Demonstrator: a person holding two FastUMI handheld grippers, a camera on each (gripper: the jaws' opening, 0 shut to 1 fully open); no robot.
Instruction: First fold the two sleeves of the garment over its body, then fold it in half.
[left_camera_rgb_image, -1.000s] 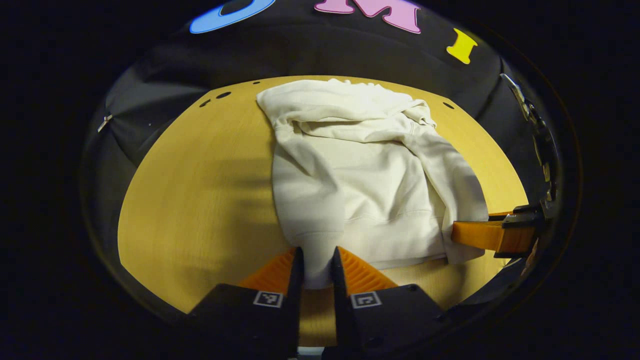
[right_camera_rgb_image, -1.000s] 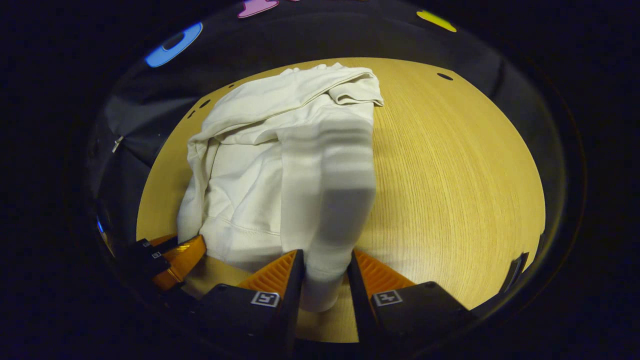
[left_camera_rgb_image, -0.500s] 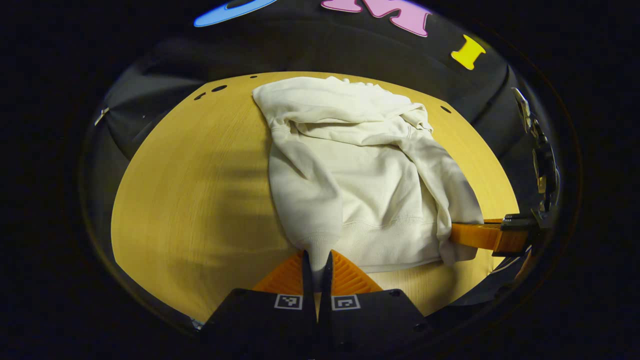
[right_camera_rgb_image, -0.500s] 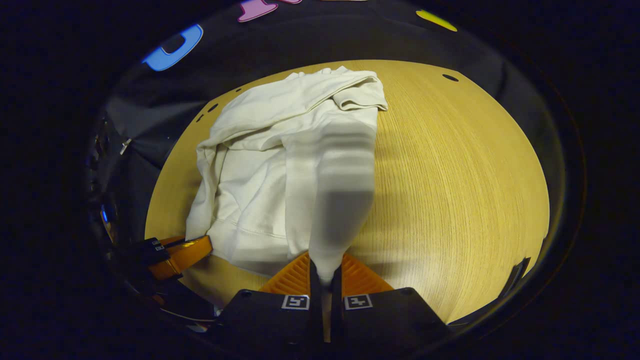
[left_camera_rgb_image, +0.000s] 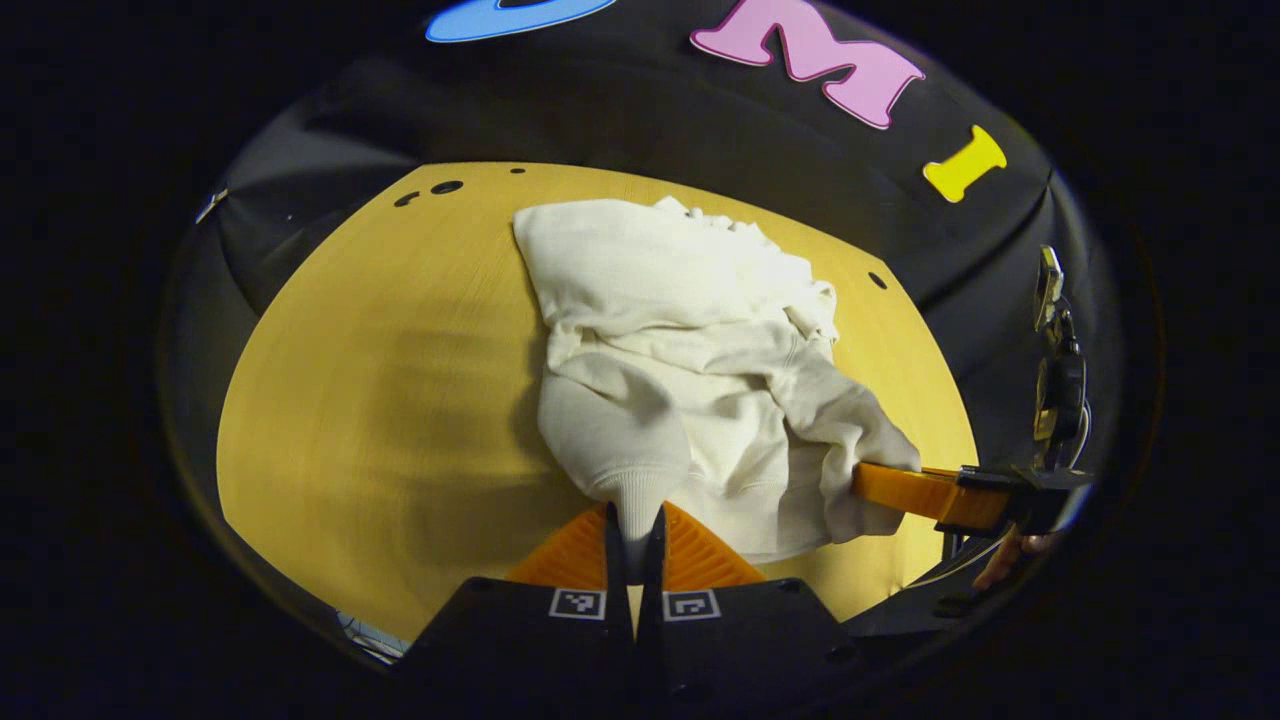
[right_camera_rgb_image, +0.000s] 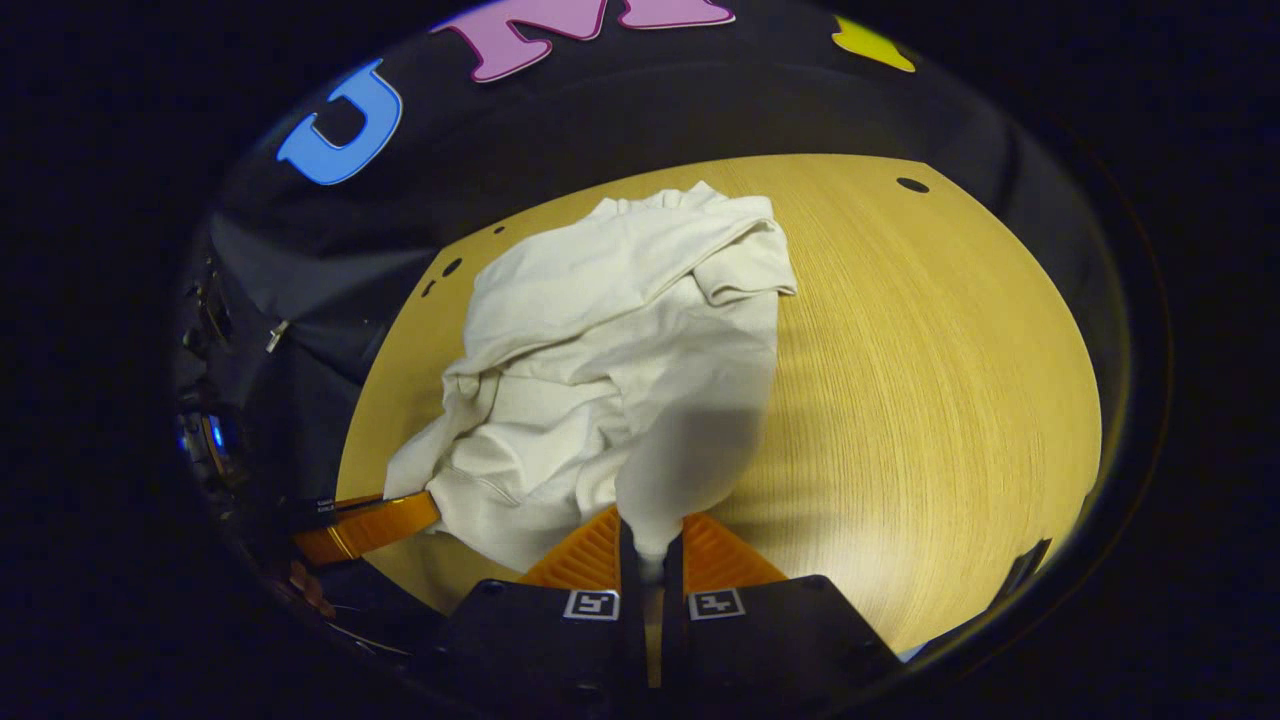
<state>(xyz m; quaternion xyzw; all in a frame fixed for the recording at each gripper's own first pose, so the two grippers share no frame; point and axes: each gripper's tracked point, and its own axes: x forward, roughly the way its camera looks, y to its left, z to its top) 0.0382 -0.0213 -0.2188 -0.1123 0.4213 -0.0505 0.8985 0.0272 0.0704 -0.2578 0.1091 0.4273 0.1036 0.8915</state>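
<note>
Black left gripper (left_camera_rgb_image: 632, 540), ribbed orange jaws

1. You are working in a recording booth, not a home: black cloth (left_camera_rgb_image: 640, 120) hangs as a wall behind the far edge.
2. Your surface is a bare wooden table (right_camera_rgb_image: 920, 350) with drilled holes (right_camera_rgb_image: 911, 185) near its far edge.
3. Clips (left_camera_rgb_image: 1045, 285) and cables hang at the right.
</note>
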